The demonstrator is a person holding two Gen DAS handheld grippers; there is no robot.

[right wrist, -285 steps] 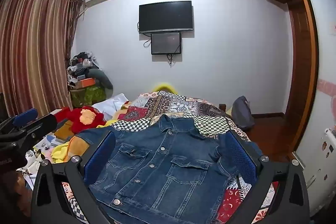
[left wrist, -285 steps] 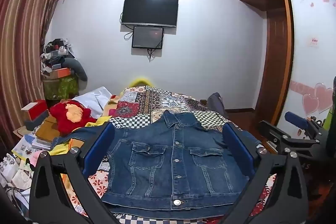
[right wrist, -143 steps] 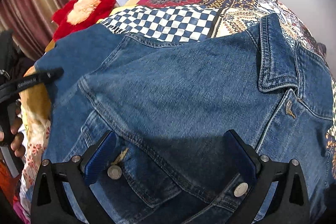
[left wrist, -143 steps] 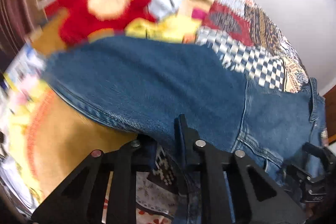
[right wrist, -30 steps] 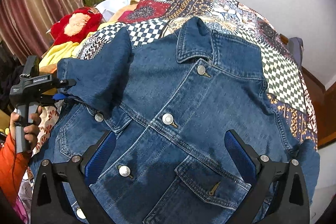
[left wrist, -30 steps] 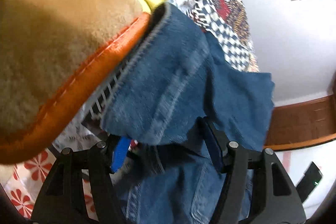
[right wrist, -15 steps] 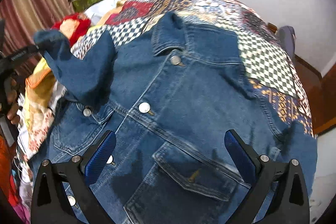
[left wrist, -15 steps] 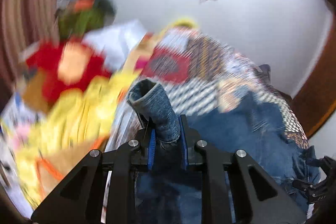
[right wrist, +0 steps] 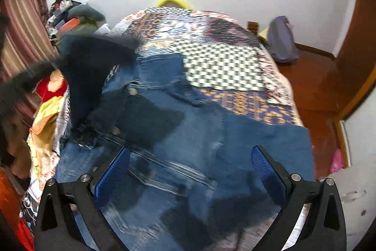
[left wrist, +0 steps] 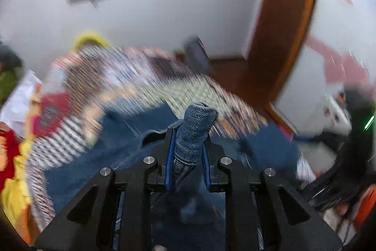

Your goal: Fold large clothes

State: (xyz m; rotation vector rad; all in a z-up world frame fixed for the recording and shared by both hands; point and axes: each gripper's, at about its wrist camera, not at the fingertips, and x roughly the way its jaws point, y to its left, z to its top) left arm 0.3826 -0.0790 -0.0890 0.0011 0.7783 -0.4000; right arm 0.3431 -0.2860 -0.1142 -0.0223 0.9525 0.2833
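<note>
A blue denim jacket (right wrist: 188, 133) lies front up on the patterned bedspread (right wrist: 223, 67), collar toward the far wall. My left gripper (left wrist: 186, 152) is shut on the jacket's left sleeve cuff (left wrist: 197, 124), which sticks up between the blue pads, held above the jacket body (left wrist: 94, 157). In the right wrist view the lifted sleeve (right wrist: 89, 67) is a dark blur over the jacket's left side. My right gripper (right wrist: 190, 182) is open and empty, hovering over the lower front of the jacket. The right sleeve (right wrist: 270, 140) lies spread to the right.
Red and yellow cloths (right wrist: 49, 95) are piled at the bed's left edge. A cluttered stand (right wrist: 72, 18) and a striped curtain (right wrist: 21, 15) stand at far left. A grey bag (right wrist: 282, 39) sits on the wooden floor to the right, near the wardrobe (right wrist: 362, 44).
My left gripper has swung rightward with the sleeve cuff, carrying it in over the jacket body. My right gripper has shifted right and back, staying open.
</note>
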